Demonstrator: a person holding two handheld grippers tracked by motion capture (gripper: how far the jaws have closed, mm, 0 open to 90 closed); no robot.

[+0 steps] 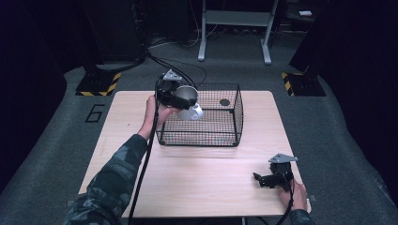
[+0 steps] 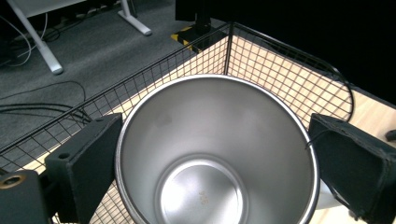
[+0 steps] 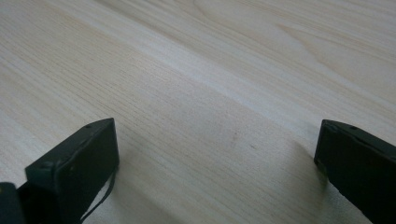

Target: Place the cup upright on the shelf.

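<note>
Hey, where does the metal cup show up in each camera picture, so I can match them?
High view: the metal cup sits upper centre, held by the left gripper over the wire basket's left rear corner.
Left gripper view: the cup is centre and bottom, seen from above into its empty inside, between the two black fingers.
Right gripper view: not in it; wooden table.
Shared landmark: the wire basket, in the high and left gripper views.
</note>
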